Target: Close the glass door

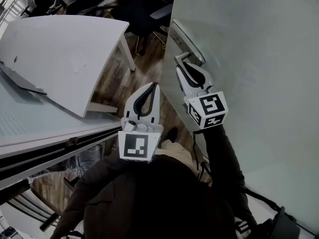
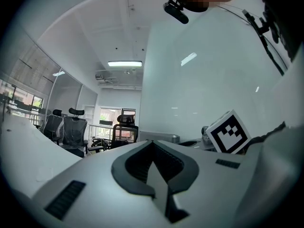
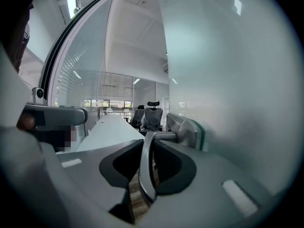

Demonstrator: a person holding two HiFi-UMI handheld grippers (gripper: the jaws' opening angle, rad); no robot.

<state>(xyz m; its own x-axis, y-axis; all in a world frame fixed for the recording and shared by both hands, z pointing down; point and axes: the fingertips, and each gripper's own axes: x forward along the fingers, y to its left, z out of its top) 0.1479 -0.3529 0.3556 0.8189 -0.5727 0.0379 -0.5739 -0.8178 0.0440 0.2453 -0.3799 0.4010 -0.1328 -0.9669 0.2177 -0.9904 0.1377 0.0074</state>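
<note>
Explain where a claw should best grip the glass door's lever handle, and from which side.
The free bar of the lever handle, approached from its free end, one jaw each side. It is slim and stands off the glass door on a short neck, leaving jaw room. The right claw holds it so.

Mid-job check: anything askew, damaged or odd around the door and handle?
Nothing stands out. The right hand-held gripper is shut on the handle, the glass door shows no cracks, and the left hand-held gripper is shut and empty.

The right hand-held gripper [image 1: 185, 66] hides part of the door handle [image 1: 187, 40].
</note>
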